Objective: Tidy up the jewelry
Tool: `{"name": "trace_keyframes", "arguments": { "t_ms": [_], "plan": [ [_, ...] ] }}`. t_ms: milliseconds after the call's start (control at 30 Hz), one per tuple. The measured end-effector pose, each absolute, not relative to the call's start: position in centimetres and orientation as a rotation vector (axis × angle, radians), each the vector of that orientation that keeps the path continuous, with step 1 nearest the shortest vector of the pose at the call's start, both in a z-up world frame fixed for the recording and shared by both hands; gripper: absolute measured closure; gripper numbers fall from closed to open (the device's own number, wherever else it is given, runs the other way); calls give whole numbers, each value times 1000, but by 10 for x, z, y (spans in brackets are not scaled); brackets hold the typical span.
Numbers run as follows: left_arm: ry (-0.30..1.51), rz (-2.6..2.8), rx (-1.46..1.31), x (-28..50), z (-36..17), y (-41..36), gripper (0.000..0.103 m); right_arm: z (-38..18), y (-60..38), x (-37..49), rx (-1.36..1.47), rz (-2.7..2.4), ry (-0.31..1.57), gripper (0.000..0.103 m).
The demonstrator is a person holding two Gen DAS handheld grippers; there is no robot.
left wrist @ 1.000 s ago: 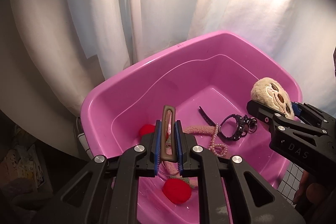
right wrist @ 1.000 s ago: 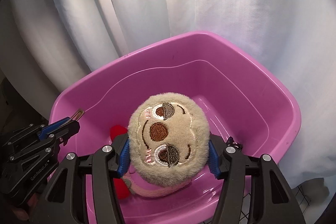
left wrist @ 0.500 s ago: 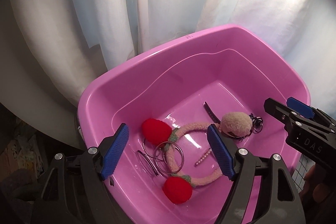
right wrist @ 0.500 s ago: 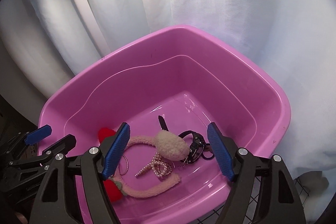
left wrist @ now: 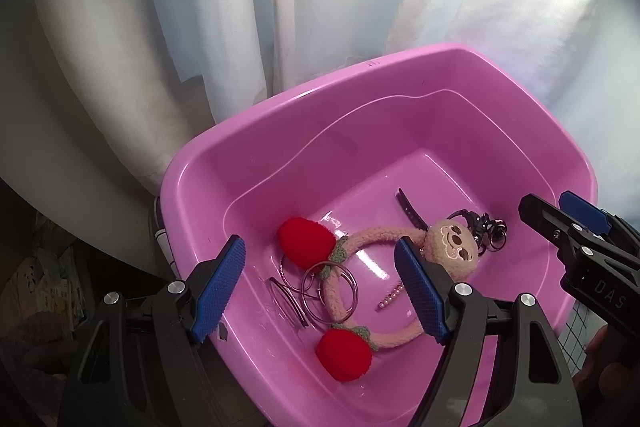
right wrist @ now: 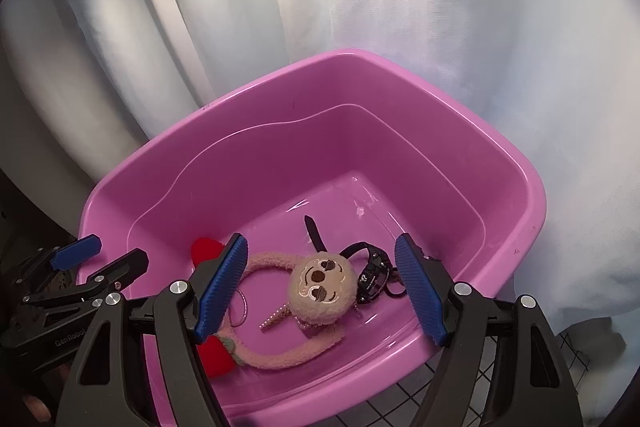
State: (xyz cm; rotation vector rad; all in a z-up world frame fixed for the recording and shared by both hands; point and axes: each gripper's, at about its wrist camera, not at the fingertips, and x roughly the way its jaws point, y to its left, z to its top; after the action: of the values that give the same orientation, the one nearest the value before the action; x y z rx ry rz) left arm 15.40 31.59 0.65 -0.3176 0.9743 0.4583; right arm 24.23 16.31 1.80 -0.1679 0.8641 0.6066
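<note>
White curtain (left wrist: 224,27) backs the pink tub (left wrist: 400,83). Inside lie a plush sloth face (right wrist: 322,287) and fuzzy headband (left wrist: 372,239). Left gripper (left wrist: 320,283) and right gripper (right wrist: 320,283): jaws spread, empty.

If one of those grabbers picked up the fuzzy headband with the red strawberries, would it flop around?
Probably not much: the headband holds an open arc in the pink tub, suggesting a stiff core. Its fuzzy cover looks grippy, unlikely to slip. The plush strawberries look light, though they may tilt it.
</note>
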Motion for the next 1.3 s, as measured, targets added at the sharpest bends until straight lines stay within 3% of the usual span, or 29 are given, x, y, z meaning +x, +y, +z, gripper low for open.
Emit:
{"name": "trace_keyframes", "arguments": {
  "t_ms": [1300],
  "plan": [
    [974,475,-343,143,10,307,27,22,163,230,-198,599,847,30]
  ]
}}
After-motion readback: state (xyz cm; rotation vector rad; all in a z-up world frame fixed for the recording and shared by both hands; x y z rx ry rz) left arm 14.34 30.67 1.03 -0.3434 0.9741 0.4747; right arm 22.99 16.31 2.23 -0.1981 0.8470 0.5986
